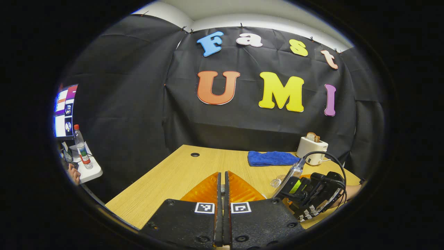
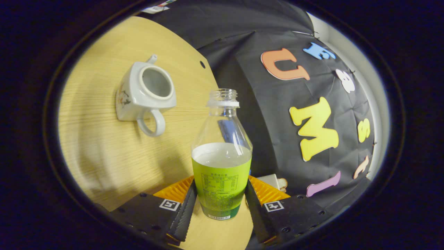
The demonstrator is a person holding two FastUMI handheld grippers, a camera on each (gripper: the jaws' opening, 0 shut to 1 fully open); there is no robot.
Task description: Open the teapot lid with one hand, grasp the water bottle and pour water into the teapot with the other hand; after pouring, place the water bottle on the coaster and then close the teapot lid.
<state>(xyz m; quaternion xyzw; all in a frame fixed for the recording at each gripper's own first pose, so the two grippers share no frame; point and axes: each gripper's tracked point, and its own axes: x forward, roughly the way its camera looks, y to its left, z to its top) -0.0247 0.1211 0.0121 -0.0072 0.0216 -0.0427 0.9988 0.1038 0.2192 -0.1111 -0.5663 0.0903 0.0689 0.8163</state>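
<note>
Black cloth walls close the booth around a pale wooden desk (image 1: pixel 194 166), and your two grippers are caught at work over it.

Your right gripper (image 2: pixel 221 205) grasps the water bottle (image 2: pixel 222 156), a finger pressed to each side of its green label. That bottle is clear plastic, uncapped, with a white ring under the open mouth and liquid standing just above the label's top edge. In the right gripper view the whole scene sits tilted, the bottle rising up the middle of the picture.

Beyond it in the same view stands the teapot (image 2: pixel 144 95), white and squarish, with a small painted motif on one side, a looped handle toward you and a short spout on the far side. Its lid is off and the round opening shows a bare interior. It sits near the desk's edge where a small round hole pierces the wood.

Your left gripper (image 1: pixel 222 194) is clenched, its fingers meeting with nothing between them, above the desk's near edge. The left gripper view adds what the other leaves out: your right gripper and the tilted bottle from outside, a blue cloth (image 1: pixel 272 158) and a white toaster (image 1: pixel 311 149) holding bread at the desk's far edge, and a side shelf with a red-capped bottle (image 1: pixel 82 147) beside a monitor (image 1: pixel 65 111).
</note>
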